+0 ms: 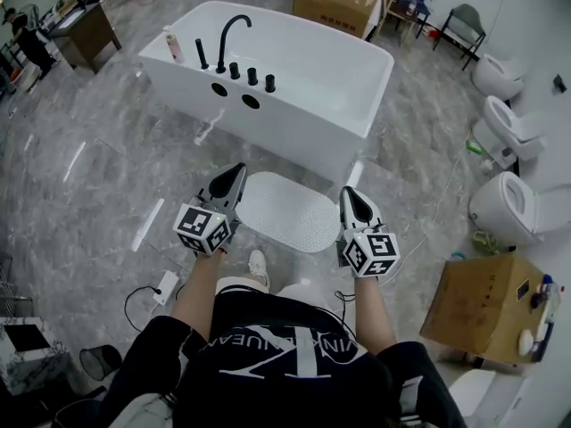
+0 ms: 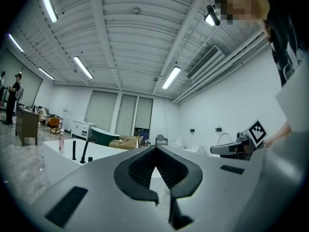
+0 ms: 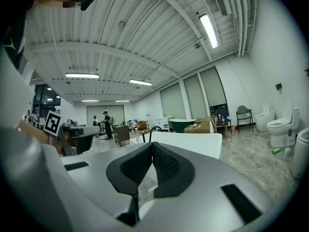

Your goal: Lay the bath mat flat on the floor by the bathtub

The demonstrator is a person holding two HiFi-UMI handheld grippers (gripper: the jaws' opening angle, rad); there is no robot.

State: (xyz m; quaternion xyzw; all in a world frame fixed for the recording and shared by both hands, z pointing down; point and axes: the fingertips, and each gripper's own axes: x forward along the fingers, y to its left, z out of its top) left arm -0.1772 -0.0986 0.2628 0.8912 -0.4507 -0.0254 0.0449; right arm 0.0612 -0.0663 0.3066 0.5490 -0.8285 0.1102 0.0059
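Note:
The white oval bath mat (image 1: 287,210) lies spread flat on the grey marble floor, just in front of the white bathtub (image 1: 294,87). My left gripper (image 1: 237,171) hangs over the mat's left end, jaws shut with nothing between them. Over the mat's right end, my right gripper (image 1: 349,192) is shut and empty too. In the left gripper view the closed left gripper (image 2: 156,147) points level at the bathtub (image 2: 60,151) and the room beyond. The right gripper view shows the closed right gripper (image 3: 152,144) before the tub's end (image 3: 193,140). Neither gripper view shows the mat clearly.
A black faucet (image 1: 230,32) and a bottle (image 1: 172,45) stand on the tub's rim. Toilets (image 1: 508,205) line the right wall. A cardboard box (image 1: 486,306) sits at the right, another (image 1: 337,5) behind the tub. A power strip (image 1: 167,286) lies at the left.

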